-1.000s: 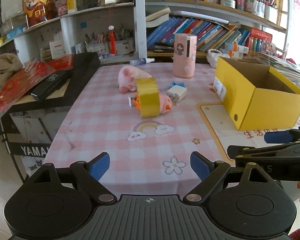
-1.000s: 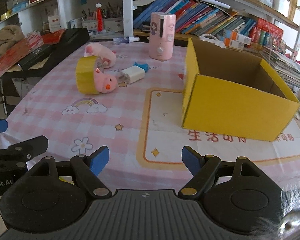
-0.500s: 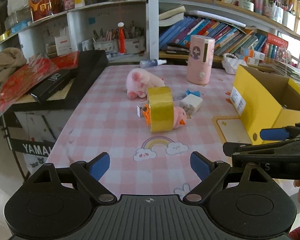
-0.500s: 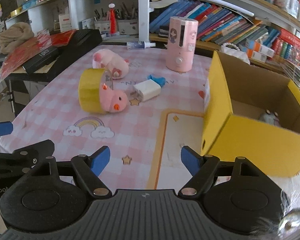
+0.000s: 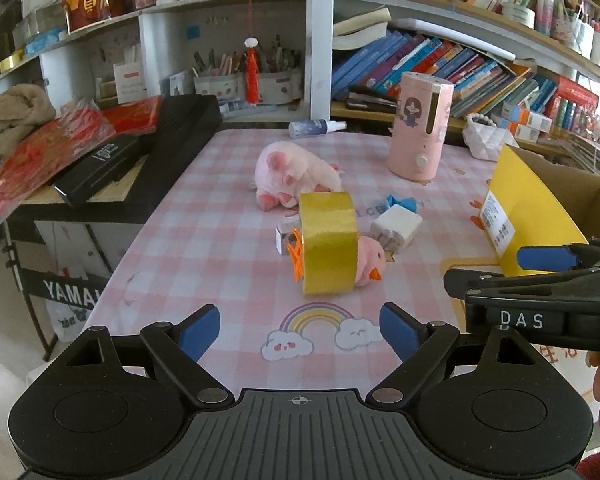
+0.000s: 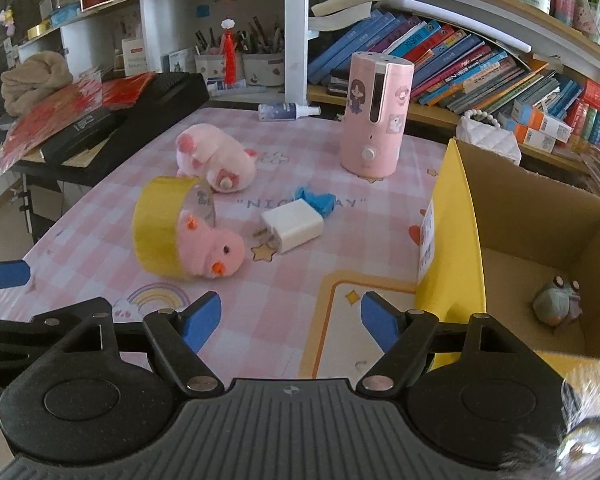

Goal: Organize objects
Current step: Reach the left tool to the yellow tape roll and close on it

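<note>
Both grippers spread and empty over the near edge of the bench

My left gripper [image 5: 300,330] is spread wide with nothing between its blue pads, aimed at the yellow tape roll [image 5: 329,249] standing on edge just beyond, a pink chick plush [image 6: 210,251] against it. My right gripper [image 6: 291,320] is also apart, holding nothing, hovering near the yellow box [image 6: 448,240], where a small grey plush [image 6: 556,304] lies inside. The white charger [image 6: 294,225] and pink pig plush [image 6: 214,162] lie farther back
</note>
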A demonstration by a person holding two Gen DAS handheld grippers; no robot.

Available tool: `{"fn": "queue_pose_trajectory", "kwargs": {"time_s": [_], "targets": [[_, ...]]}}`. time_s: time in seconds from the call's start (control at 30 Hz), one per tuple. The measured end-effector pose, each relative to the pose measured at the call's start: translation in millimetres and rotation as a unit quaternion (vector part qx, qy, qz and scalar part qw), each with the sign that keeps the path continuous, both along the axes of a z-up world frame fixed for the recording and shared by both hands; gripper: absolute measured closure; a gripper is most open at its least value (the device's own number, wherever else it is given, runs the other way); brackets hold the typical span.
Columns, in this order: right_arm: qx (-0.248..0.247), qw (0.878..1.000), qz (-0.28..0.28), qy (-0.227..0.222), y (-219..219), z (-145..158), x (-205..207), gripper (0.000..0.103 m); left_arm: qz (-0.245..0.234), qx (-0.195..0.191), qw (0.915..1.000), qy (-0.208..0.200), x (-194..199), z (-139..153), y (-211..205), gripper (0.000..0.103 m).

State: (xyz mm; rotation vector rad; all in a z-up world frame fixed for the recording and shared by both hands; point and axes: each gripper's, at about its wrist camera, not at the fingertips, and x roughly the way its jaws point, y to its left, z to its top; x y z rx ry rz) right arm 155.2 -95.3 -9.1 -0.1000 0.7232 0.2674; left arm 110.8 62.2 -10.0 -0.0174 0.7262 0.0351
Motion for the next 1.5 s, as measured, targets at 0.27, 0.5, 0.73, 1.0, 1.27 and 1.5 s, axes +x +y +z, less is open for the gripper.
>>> {"fn": "queue_pose_trajectory", "kwargs": {"time_s": [0.27,0.5,0.73,1.0,1.27,1.5], "targets": [[0.006,1.000,0.015,-0.021,3,6,15,0.028,0.015,-0.002,0.9999,0.004,11,-1,3,0.022],[0.014,1.000,0.020,-0.019,8,7,31,0.029,0.014,-0.006,0.9997,0.018,29,-6,3,0.029],[0.038,0.999,-0.010,-0.022,6,14,58,0.029,-0.014,0.002,0.9999,0.001,65,-6,-7,0.033],[0.049,0.998,-0.036,-0.011,3,15,83,0.029,-0.043,0.009,0.9987,0.025,103,-18,-17,0.062],[0.049,0.997,-0.051,-0.039,-12,23,76,0.029,-0.048,-0.057,0.9971,-0.013,103,8,-6,0.064],[0.047,0.996,-0.065,-0.038,-24,22,71,0.029,-0.047,-0.116,0.9918,-0.025,91,21,3,0.064]]}}
